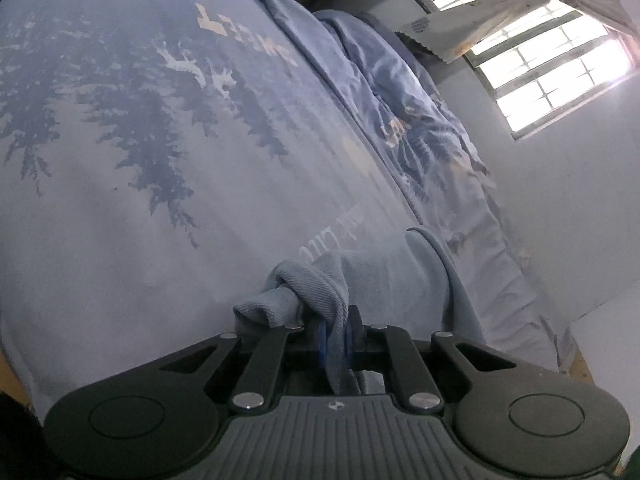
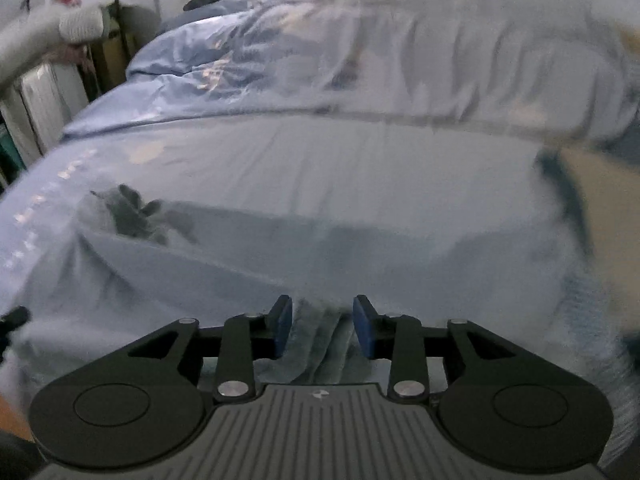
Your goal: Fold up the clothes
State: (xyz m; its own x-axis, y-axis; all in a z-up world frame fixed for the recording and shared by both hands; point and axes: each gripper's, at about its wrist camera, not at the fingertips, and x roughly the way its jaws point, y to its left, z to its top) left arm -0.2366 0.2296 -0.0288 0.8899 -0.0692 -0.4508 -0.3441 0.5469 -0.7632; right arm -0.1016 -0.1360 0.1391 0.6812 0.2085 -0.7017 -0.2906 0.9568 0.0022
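Two tongs: left tongs [image 1: 335, 334] clenched on blue garment [image 1: 320, 280]; right tongs [image 2: 323, 326] released around it.

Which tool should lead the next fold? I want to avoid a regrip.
Probably the left. The left tool is shut tight on a bunched edge of the garment over the bed sheet. The right tool stands open, with cloth only lying loose between its pads, and its view is blurred.
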